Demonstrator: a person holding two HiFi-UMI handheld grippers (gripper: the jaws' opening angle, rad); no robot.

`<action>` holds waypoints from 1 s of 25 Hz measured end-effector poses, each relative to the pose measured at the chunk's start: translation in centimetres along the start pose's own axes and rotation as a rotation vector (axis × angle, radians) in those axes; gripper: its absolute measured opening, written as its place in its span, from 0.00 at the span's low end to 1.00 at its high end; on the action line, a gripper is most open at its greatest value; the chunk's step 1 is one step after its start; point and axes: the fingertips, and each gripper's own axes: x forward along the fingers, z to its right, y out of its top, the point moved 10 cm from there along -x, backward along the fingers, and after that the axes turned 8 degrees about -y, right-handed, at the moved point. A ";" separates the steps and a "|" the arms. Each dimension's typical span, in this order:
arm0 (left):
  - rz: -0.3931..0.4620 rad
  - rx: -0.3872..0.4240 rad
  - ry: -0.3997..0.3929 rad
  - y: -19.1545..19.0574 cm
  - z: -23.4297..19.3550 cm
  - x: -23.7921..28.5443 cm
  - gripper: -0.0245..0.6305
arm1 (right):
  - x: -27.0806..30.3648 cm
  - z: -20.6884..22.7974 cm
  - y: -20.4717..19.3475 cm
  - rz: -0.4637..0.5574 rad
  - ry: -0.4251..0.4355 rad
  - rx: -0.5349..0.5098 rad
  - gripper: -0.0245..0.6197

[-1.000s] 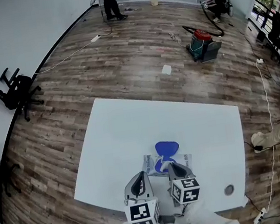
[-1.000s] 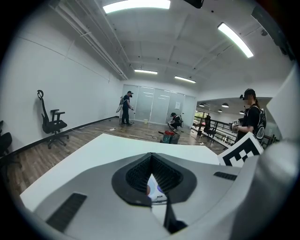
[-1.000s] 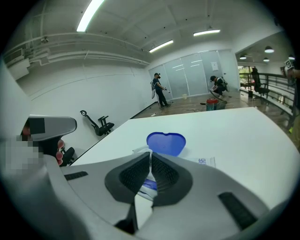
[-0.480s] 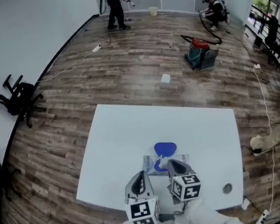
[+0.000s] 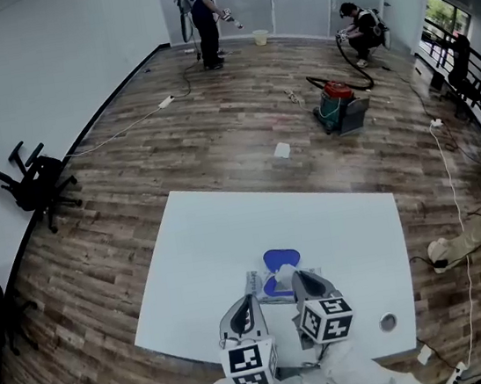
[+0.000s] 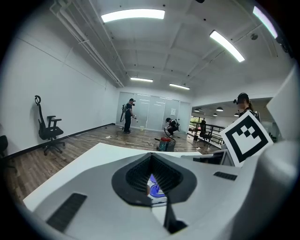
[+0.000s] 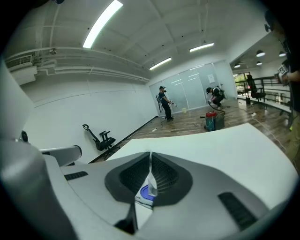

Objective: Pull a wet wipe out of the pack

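**Step in hand: draw-out of the wipe, part done.**

- Your right gripper [image 7: 150,157] had its jaws pressed together on the wipe [image 7: 150,180]. A thin white strip ran between the pads and hung below the tips.
- The pack [image 5: 259,285] lay flat on the table [image 5: 228,233], just ahead of and below those tips. Its blue lid [image 5: 281,258] was flipped open on the far side.
- In the head view the wipe stood up as a small pale tuft over the pack's opening, right at the gripper's tips. Its lower end seemed to run into the pack, so I judged it was not yet free.
- Your left gripper [image 6: 151,158] had its tips met, with only a narrow gap behind them, and I saw nothing pinched there. The pack showed through that gap, ahead of and below the jaws.
- In the head view the left gripper sat just beside the pack's near-left corner. I could not tell whether it touched the pack.

**Next move, as I judged it:**

- Take the right gripper on up and a little toward yourself until the tail of the wipe clears the opening.
- Hold the same squeeze, because a thin wet sheet could slip from the pads if the grip eased.
- Hold the pack down. Nothing visibly pinned it, so it might ride up with the wipe. Your left gripper was close enough to press its near edge to the table.
- Watch for a second wipe trailing out behind the first.
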 end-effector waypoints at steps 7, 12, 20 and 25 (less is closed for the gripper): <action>0.008 0.001 -0.030 0.1 1.1 -0.5 0.04 | -2.6 0.5 0.9 0.050 -0.014 0.037 0.07; 0.001 0.009 -0.060 -0.2 1.9 -0.6 0.04 | -4.7 1.0 0.2 0.067 -0.028 0.072 0.07; -0.014 0.025 -0.149 -0.2 4.8 0.9 0.04 | -7.4 2.8 -0.8 0.089 -0.074 0.106 0.07; -0.014 0.040 -0.187 -0.4 6.3 1.3 0.04 | -8.7 4.1 -1.7 0.095 -0.096 0.116 0.07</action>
